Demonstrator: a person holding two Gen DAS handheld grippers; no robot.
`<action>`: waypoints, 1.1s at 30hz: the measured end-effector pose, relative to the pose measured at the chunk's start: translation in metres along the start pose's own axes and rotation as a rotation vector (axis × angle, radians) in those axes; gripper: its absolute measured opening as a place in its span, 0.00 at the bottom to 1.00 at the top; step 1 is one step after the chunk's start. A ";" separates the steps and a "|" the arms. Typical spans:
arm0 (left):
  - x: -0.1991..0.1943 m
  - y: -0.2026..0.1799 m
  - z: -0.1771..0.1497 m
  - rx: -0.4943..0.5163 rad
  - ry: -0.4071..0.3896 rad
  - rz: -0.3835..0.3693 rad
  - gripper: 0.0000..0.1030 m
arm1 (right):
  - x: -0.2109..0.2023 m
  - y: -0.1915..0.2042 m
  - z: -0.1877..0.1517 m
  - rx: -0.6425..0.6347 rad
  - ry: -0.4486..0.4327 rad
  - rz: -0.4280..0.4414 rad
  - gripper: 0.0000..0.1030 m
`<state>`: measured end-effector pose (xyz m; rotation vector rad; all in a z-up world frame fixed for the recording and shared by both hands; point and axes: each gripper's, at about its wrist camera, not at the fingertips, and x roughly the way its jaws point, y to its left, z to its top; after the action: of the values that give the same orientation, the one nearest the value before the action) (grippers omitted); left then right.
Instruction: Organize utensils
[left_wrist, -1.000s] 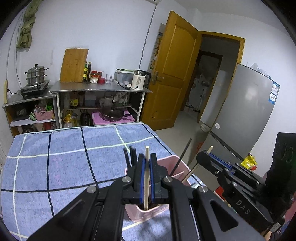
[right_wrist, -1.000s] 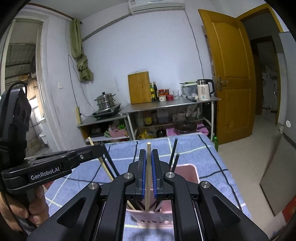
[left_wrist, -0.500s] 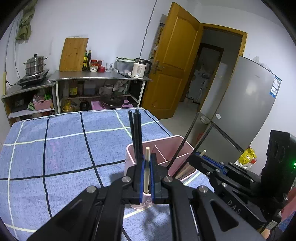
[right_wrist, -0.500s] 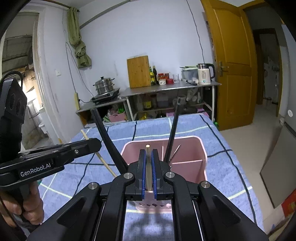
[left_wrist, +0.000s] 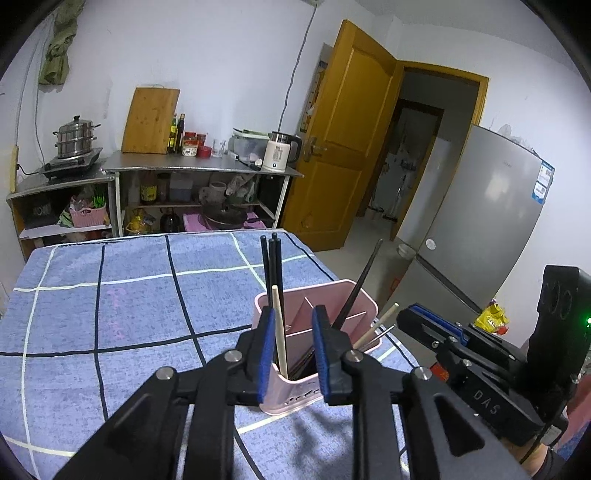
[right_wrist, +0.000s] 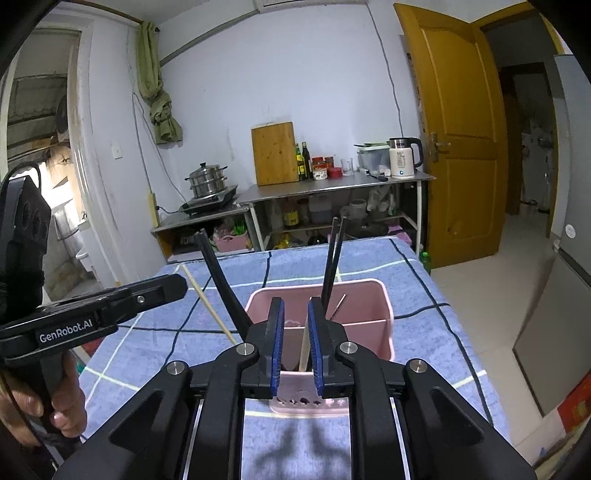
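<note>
A pink divided utensil holder (left_wrist: 364, 300) (right_wrist: 373, 317) stands on the blue checked tablecloth (left_wrist: 110, 295). Black chopsticks (left_wrist: 274, 266) (right_wrist: 332, 254) and wooden chopsticks stand in it. My left gripper (left_wrist: 293, 343) is open just above the holder's near end; a wooden chopstick (left_wrist: 280, 332) stands free between its pads, inside the holder. My right gripper (right_wrist: 296, 332) is open over the holder; another wooden chopstick (right_wrist: 304, 347) stands loose between its pads, in the holder. The left gripper also shows in the right wrist view (right_wrist: 147, 291), the right gripper in the left wrist view (left_wrist: 424, 321).
The table's right edge drops to the floor near a grey fridge (left_wrist: 480, 229). A steel shelf (right_wrist: 332, 184) with kettle, bottles and cutting board stands beyond the table. An open wooden door (right_wrist: 461, 147) is at the right.
Both grippers lowered their wooden chopsticks into the pink holder, then opened. The chopsticks now stand loose in the holder between the open pads.
</note>
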<state>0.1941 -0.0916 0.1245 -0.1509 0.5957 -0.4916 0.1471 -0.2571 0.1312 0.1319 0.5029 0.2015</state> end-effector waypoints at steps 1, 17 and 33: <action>-0.004 0.000 -0.001 0.005 -0.005 0.004 0.23 | -0.003 0.000 -0.001 0.001 -0.003 0.000 0.15; -0.048 -0.003 -0.056 0.005 -0.065 0.038 0.39 | -0.043 0.014 -0.041 -0.022 -0.001 -0.020 0.23; -0.067 -0.010 -0.115 0.055 -0.106 0.115 0.48 | -0.063 0.031 -0.101 -0.066 -0.002 -0.073 0.27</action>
<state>0.0764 -0.0679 0.0660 -0.0890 0.4833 -0.3860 0.0391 -0.2337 0.0785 0.0489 0.4981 0.1463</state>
